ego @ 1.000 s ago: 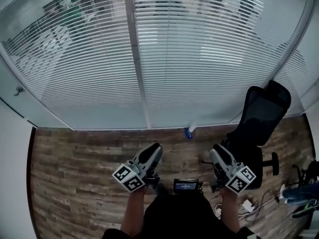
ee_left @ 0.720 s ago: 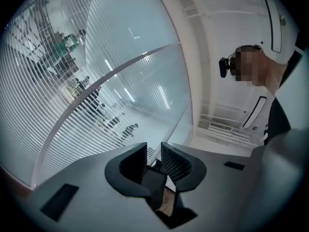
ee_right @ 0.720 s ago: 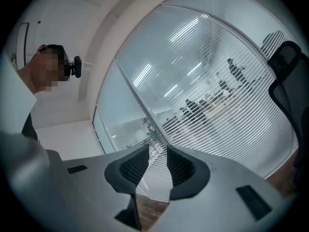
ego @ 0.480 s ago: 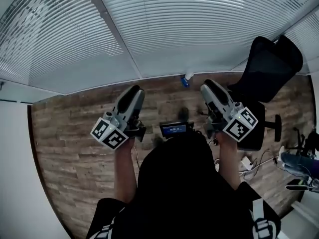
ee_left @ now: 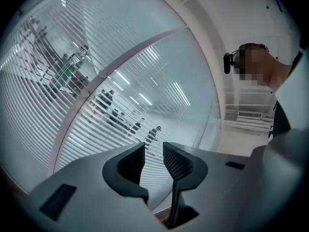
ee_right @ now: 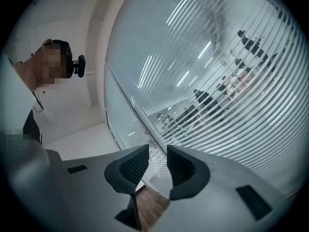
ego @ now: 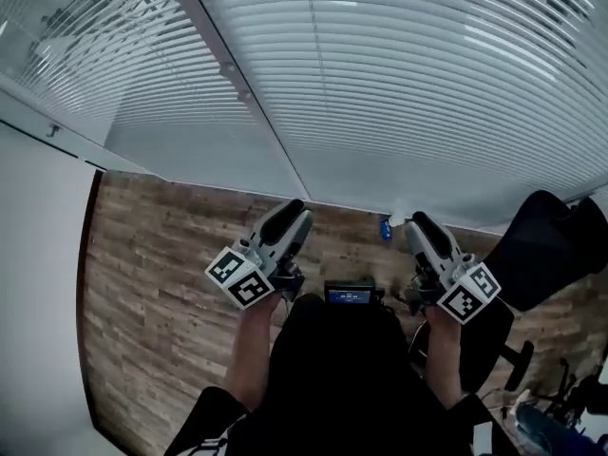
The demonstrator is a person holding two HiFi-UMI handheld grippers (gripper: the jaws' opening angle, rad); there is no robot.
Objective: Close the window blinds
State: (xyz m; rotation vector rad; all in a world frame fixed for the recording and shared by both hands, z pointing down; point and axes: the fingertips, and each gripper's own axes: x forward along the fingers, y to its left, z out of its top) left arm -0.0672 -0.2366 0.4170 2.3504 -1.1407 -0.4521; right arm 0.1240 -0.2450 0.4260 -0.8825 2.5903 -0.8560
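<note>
- Window blinds (ego: pixel 408 74) hang across the glass wall that runs along the far edge of the wood floor (ego: pixel 152 255). The slats lie flat enough that figures beyond show through in both gripper views, so the blinds are not closed yet.
- Left hand-held gripper (ego: pixel 288 213): held level and aimed at the glass. Its jaws have just been opening and stand apart, released, with nothing between them.
- Right hand-held gripper (ego: pixel 423 224): also level. Jaws parted and empty, only slats and floor in the gap.
- Neither gripper touches the blinds; both are short of the glass.
- Office chair (ego: pixel 541 245) stands at the floor's right edge, near the right gripper. A small blue-topped object (ego: pixel 385 228) lies at the foot of the glass.
- Step in hand, as I judge it: the approach, with no control reached.
- Next move calls for finding the tilt control. No wand or cord is visible. Two small fittings (ego: pixel 228 68) on the mullion (ego: pixel 199 27) may be it, but they are too small to tell.
</note>
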